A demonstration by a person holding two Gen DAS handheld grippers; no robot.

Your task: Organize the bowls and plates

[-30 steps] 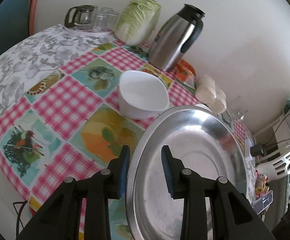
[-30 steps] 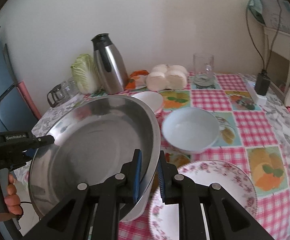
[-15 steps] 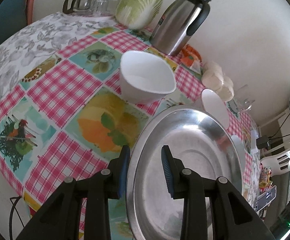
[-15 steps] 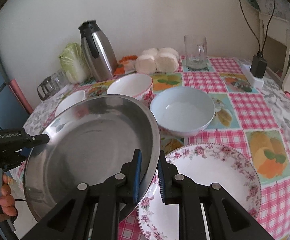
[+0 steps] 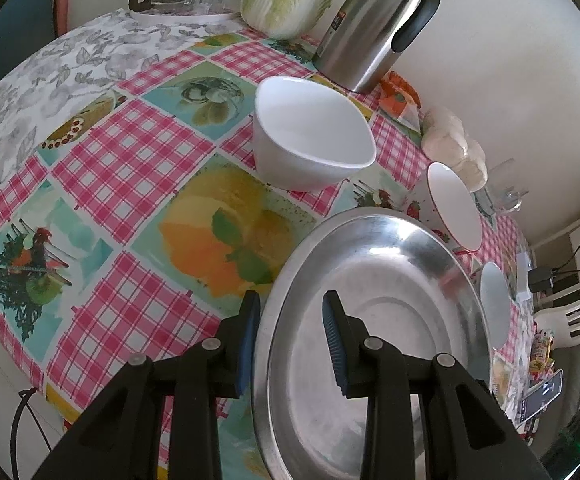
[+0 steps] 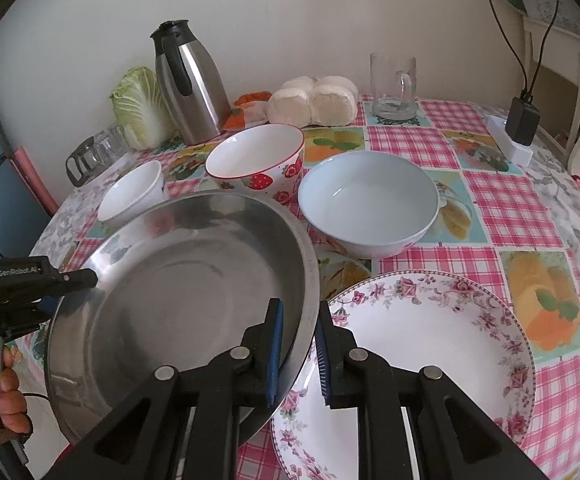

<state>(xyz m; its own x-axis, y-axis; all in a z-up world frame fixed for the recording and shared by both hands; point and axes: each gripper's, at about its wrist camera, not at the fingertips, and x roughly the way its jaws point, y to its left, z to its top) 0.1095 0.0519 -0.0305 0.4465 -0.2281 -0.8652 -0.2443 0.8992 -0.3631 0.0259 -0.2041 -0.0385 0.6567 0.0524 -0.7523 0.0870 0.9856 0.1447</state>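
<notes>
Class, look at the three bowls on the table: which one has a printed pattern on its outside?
The strawberry bowl, with a red rim; the small white bowl and pale blue bowl are plain.

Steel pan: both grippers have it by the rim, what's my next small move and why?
Probably ease the steel pan down level onto the tablecloth. Left gripper and right gripper clamp opposite rims; its right edge overlaps the floral plate.

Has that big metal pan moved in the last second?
Yes. In the right wrist view the steel pan, held by both grippers, has sunk: its far rim hid the strawberry bowl before and now sits below it.
</notes>
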